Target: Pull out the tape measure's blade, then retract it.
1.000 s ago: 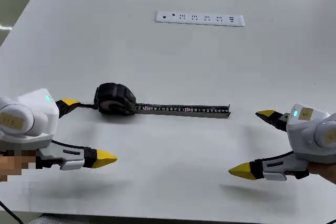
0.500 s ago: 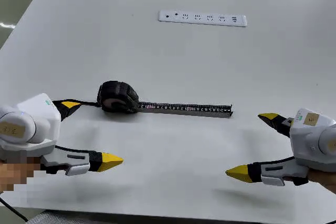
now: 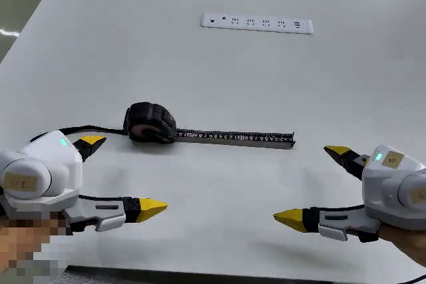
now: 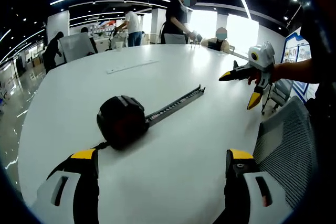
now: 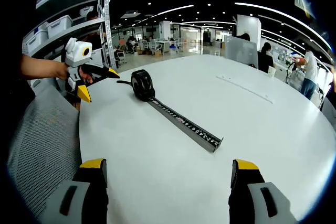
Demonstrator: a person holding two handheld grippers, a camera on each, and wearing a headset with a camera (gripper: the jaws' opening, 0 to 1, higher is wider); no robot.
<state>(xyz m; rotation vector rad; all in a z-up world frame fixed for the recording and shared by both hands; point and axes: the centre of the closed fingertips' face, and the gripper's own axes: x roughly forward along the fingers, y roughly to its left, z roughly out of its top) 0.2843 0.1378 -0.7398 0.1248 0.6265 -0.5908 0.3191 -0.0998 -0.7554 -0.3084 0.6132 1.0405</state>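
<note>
A black tape measure [image 3: 149,123] [image 4: 121,120] [image 5: 142,84] lies on the white table [image 3: 219,71], its blade [image 3: 234,138] [image 4: 175,105] [image 5: 184,125] pulled out to the right and lying flat. A black strap trails from the case to the left. My left gripper [image 3: 124,174] [image 4: 160,163] is open at the near left, short of the case, with nothing between its yellow-tipped fingers. My right gripper [image 3: 313,184] [image 5: 165,171] is open at the near right, below and right of the blade's end hook [image 3: 291,140] [image 5: 214,144], touching nothing.
A white power strip [image 3: 257,23] [image 4: 131,66] [image 5: 247,88] lies at the far side of the table. The table's near edge runs just below both grippers. In the gripper views, people stand and sit beyond the table, and shelving with bins stands to one side.
Both grippers have drifted slightly inward and toward the near edge, staying open. The tape measure and its extended blade have not moved.
</note>
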